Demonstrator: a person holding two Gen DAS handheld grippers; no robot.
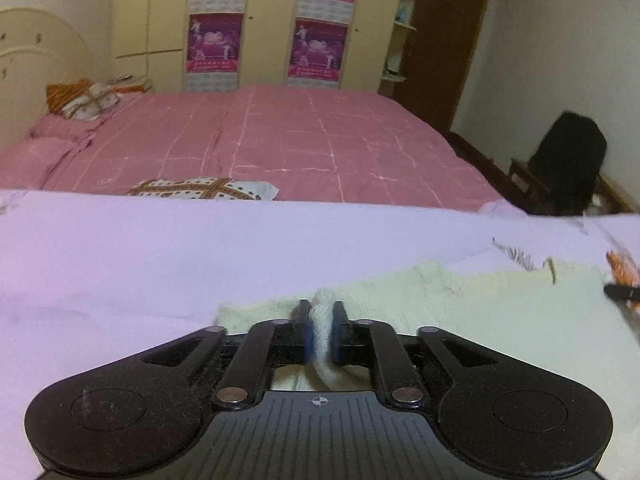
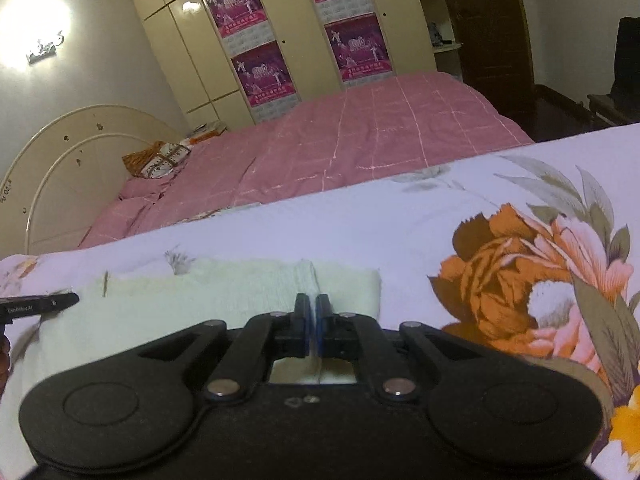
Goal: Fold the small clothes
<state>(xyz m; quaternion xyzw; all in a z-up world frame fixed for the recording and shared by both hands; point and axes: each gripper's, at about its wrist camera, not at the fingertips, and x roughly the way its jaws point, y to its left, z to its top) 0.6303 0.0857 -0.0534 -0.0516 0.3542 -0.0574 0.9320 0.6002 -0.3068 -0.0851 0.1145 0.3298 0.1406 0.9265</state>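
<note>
**Near edge pinched at both ends, ready for the fold**

A bunched ridge of the cream garment [image 1: 400, 292], spread on the floral sheet [image 2: 500, 248], is clamped by the left tool [image 1: 321, 322]. The right tool [image 2: 312, 312] is closed on its thin edge. Both ends should be lifted level and carried over together.

garment [image 2: 240, 292] on sheet [image 2: 360, 220] | bed [image 1: 280, 140] behind sheet | wardrobe [image 1: 264, 20] behind bed

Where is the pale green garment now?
In both wrist views the pale green garment lies on the floral sheet, in front of the pink bed.
</note>
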